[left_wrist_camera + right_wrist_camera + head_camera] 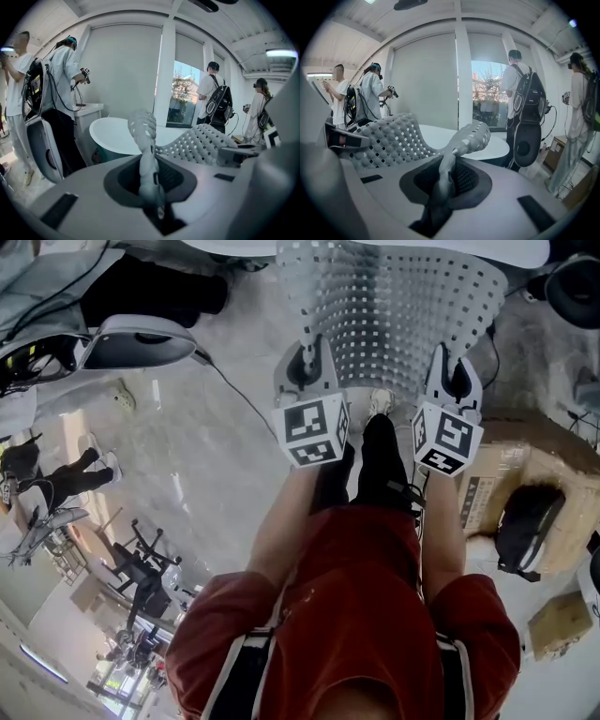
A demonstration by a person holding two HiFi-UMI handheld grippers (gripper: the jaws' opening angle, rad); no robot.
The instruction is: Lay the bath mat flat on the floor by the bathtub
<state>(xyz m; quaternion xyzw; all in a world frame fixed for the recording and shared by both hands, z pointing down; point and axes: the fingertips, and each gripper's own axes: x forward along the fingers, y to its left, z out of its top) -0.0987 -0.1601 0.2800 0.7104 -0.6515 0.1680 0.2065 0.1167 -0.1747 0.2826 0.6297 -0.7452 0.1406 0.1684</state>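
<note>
Left gripper (307, 365) and right gripper (454, 371) clamp the bath mat (394, 315) (bathtub (112, 133) ahead, cardboard box (553, 460) rightward).

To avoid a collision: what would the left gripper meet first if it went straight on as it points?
Probably the white bathtub, beyond the bath mat that the left gripper holds; depth is unclear.

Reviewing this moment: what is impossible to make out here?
- Head view: whether the mat touches the floor; the mat itself covers it.
- Head view: most of the tub, cut off by the top edge.
- Gripper views: floor in front of the tub, hidden behind the left tool and right tool.
</note>
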